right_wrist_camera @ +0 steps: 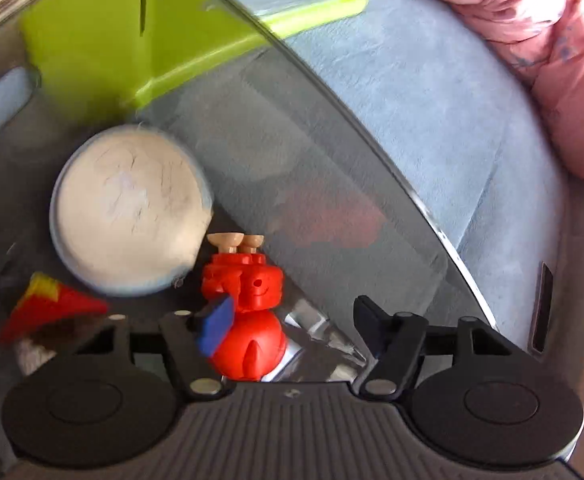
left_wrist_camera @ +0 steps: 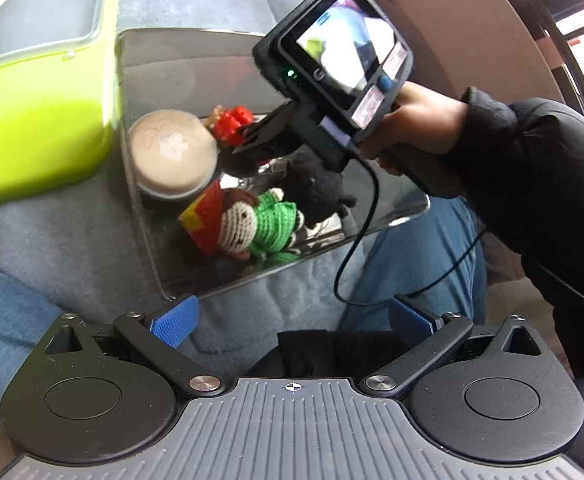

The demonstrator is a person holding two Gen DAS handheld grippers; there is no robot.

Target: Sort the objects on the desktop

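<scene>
1. Nearest the lens in the left wrist view, the left gripper (left_wrist_camera: 290,322) is held with its blue pads (left_wrist_camera: 176,320) spread wide and nothing between them, above grey blanket (left_wrist_camera: 72,240) and blue jeans (left_wrist_camera: 411,252).
2. Beyond it, a shiny tray (left_wrist_camera: 164,64) is seen lying on the blanket, with a lime box (left_wrist_camera: 40,120) just beside its left edge.
3. On the tray, a round cream disc (left_wrist_camera: 172,152), a red toy (left_wrist_camera: 234,120), a crochet doll (left_wrist_camera: 248,224) and a black plush (left_wrist_camera: 319,188) are gathered close together.
4. The right gripper (right_wrist_camera: 288,320) is held by a hand (left_wrist_camera: 419,120) in a black sleeve (left_wrist_camera: 531,184) and is pointed steeply down at the tray.
5. In the right wrist view, the red toy (right_wrist_camera: 248,320) is seen between the parted fingers, against the left blue pad (right_wrist_camera: 216,324) and clear of the right finger (right_wrist_camera: 371,316); it is not clamped.
6. The toy is seen lying on the tray (right_wrist_camera: 331,160), just beside the disc (right_wrist_camera: 128,208), with the doll's red hat (right_wrist_camera: 52,312) at the left.
7. A pink quilt (right_wrist_camera: 551,60) is seen beyond the blanket.
</scene>
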